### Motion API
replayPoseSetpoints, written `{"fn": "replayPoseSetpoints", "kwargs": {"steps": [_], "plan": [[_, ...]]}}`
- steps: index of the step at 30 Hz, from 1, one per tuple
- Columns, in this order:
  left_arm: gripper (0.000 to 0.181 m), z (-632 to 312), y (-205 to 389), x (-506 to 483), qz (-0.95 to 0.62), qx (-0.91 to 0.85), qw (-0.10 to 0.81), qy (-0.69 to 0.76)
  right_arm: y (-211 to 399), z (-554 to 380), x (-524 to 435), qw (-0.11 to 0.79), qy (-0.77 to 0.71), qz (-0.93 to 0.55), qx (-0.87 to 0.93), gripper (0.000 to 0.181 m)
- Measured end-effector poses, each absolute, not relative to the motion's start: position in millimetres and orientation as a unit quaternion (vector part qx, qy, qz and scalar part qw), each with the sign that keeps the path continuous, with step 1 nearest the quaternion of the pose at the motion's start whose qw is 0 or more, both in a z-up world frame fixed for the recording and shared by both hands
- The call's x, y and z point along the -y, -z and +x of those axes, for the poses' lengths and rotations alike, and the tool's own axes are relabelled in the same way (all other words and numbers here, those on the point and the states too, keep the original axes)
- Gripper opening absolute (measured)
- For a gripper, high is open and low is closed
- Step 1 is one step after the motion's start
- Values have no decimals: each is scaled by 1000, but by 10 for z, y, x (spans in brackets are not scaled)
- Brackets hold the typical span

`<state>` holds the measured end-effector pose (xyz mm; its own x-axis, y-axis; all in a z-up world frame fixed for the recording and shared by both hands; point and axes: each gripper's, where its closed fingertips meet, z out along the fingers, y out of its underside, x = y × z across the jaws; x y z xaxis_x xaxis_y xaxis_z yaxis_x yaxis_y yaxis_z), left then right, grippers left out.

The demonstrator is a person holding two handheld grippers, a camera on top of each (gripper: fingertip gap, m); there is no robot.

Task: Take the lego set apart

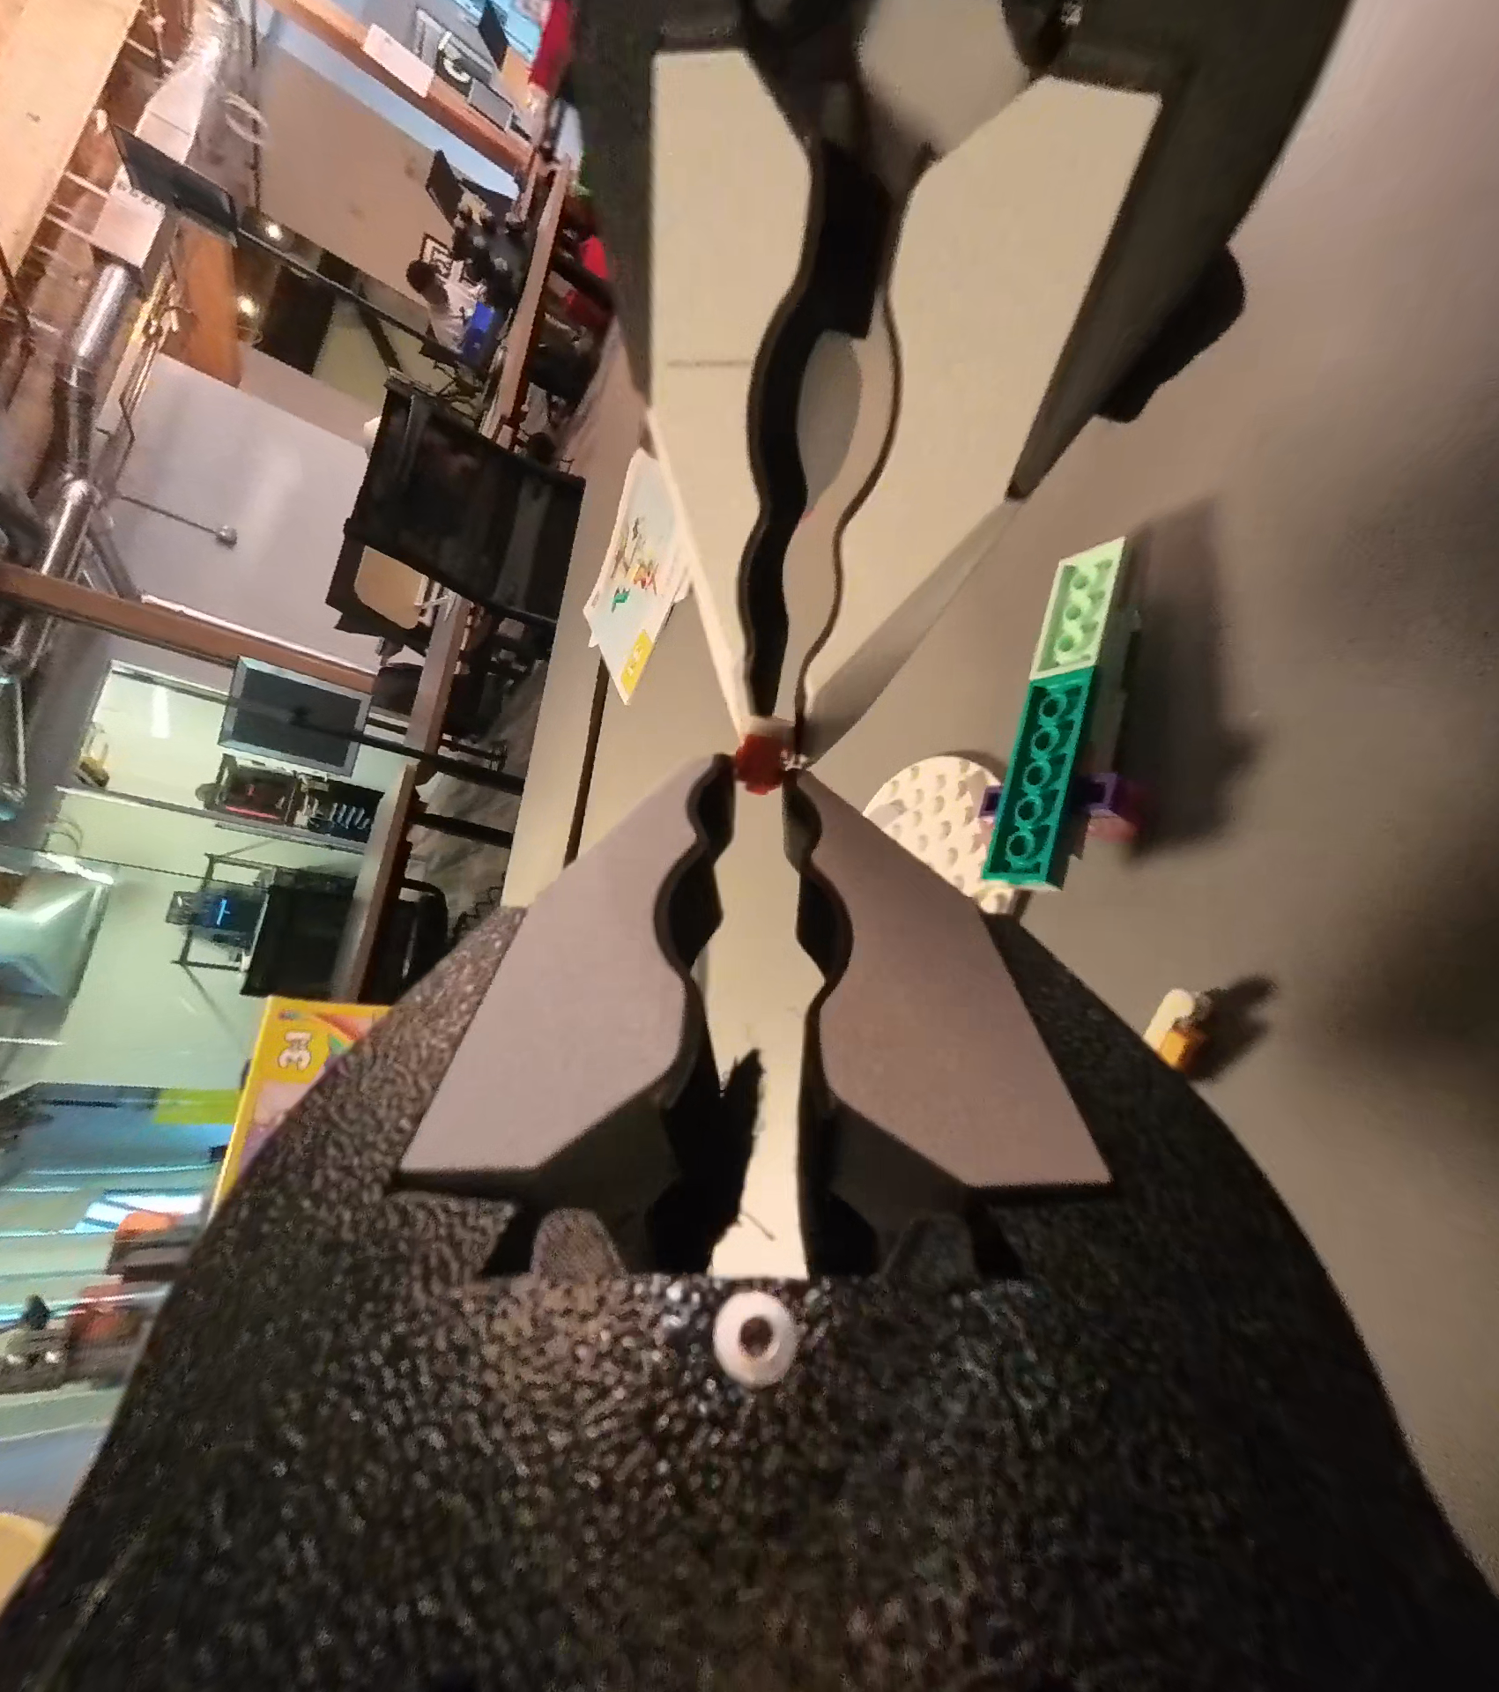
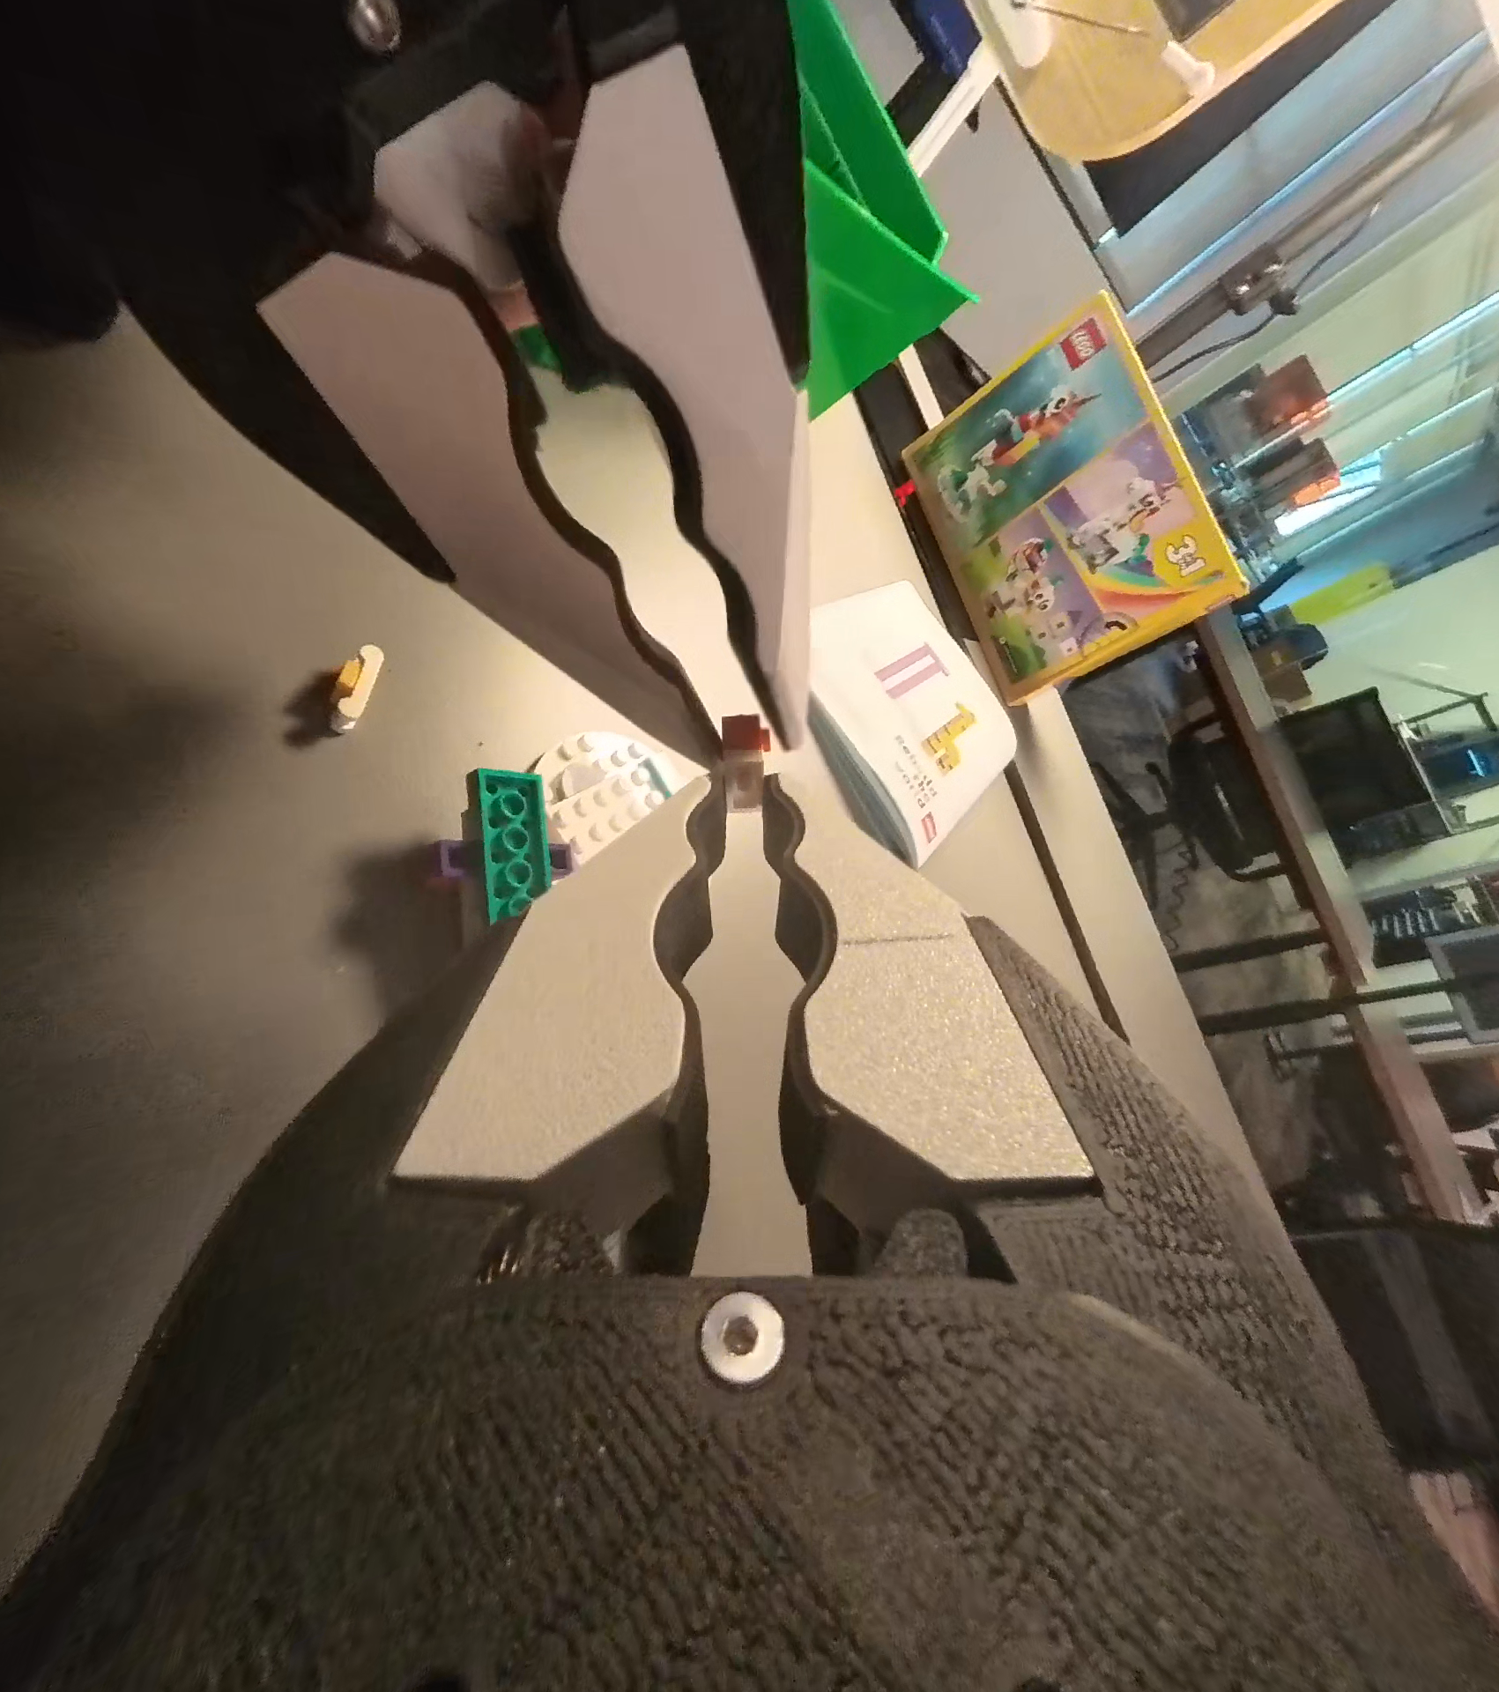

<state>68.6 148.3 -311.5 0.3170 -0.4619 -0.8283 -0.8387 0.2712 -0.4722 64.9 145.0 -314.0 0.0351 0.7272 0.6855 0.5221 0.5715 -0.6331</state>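
Observation:
My left gripper point(image 1: 759, 778) and right gripper point(image 1: 784, 712) meet tip to tip above the grey table point(image 1: 1386, 641). Between them is a tiny stack: a red piece point(image 1: 759, 764) joined to a white piece point(image 1: 770, 729). The left gripper is shut on the red piece and the right gripper on the white one. In the right wrist view the right gripper point(image 2: 744, 795) pinches the white piece point(image 2: 744, 780), and the left gripper point(image 2: 750, 737) holds the red piece point(image 2: 744, 730). On the table lies a teal brick point(image 1: 1043, 787) with a light green brick point(image 1: 1080, 613), purple parts point(image 1: 1116, 798) and a white round plate point(image 1: 933, 824).
A small tan and orange piece point(image 2: 356, 688) lies alone on the table. An instruction booklet point(image 2: 910, 732), the yellow set box point(image 2: 1075, 494) and a green bin point(image 2: 864, 247) are near the table's edge. Shelves and desks fill the room beyond. Both grippers' tips are close together, under 4 cm apart. The teal brick point(image 1: 1043, 787) is about 5 centimetres from both grippers' fingertips. My right wrist view point(image 2: 503, 870) looks at it from another angle.

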Motion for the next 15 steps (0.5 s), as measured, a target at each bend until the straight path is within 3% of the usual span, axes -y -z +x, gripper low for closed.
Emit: {"fn": "replayPoseSetpoints", "kwargs": {"steps": [6, 8, 15], "plan": [[25, 712, 3248, -1457, -571, -595, 539, -173, 3210, 664, -1458, 543, -79, -450, 704, 6], [10, 699, 3241, -1464, -573, -594, 537, -174, 3262, 666, -1428, 534, -72, -439, 719, 6], [6, 678, 3265, -1317, -606, -602, 509, -106, 3257, 649, -1297, 528, -42, -382, 758, 6]]}}
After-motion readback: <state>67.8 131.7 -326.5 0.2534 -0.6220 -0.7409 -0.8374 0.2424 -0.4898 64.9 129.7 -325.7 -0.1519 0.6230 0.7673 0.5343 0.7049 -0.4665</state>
